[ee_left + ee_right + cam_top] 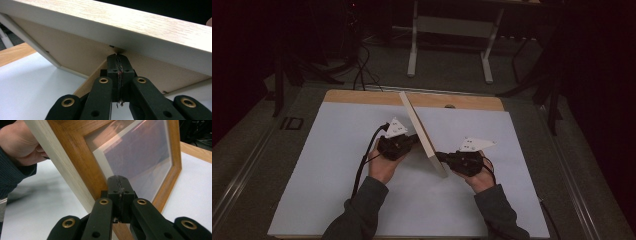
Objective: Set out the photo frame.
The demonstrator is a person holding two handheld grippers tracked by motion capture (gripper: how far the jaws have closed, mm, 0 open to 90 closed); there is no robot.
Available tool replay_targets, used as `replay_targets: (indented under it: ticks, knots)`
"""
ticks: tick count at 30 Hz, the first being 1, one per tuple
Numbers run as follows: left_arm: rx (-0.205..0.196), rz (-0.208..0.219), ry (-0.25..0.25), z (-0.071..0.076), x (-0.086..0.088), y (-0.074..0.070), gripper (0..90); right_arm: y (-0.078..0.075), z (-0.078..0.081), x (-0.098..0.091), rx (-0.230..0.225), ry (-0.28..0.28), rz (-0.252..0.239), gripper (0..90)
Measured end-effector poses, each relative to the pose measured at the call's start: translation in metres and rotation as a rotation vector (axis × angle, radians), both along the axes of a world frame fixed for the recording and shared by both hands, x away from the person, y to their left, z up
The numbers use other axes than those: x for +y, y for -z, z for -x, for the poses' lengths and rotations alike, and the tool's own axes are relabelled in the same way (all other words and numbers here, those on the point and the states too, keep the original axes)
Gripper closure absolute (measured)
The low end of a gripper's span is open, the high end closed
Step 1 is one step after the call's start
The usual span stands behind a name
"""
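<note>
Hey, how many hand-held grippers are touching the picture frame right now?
2. The left hand-held gripper is shut, its tips against the back of the picture frame; the right hand-held gripper, also shut, presses the glass front.

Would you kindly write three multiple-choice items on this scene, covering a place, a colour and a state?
1. Where does the picture frame stand?
A. between the two hand-held grippers
B. on the floor
C. at the mat's left edge

2. What colour is the mat?
A. red
B. white
C. black

3. How are the left hand-held gripper jaws?
A. wide open
B. shut
C. removed

Answers: 1 A, since the high view shows the right hand-held gripper at its front and the left at its back; 2 B, pale sheet; 3 B, jaws meet.
</note>
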State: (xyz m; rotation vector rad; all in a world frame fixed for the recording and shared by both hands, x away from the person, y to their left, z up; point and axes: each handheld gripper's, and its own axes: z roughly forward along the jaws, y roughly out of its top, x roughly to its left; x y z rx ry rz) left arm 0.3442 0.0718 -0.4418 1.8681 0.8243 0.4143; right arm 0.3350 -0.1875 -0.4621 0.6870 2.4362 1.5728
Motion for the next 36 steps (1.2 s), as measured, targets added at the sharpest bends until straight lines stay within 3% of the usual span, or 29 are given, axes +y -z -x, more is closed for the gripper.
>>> replay_targets:
  ticks: [17, 36]
  knots:
    - [0.016, 0.027, 0.029, -0.005, 0.003, 0.004, 90.0, -0.003, 0.002, 0.013, -0.003, -0.036, 0.002, 89.6]
    - [-0.003, 0.061, 0.079, -0.014, 0.006, 0.009, 90.0, -0.002, -0.001, 0.038, -0.005, -0.069, -0.006, 89.6]
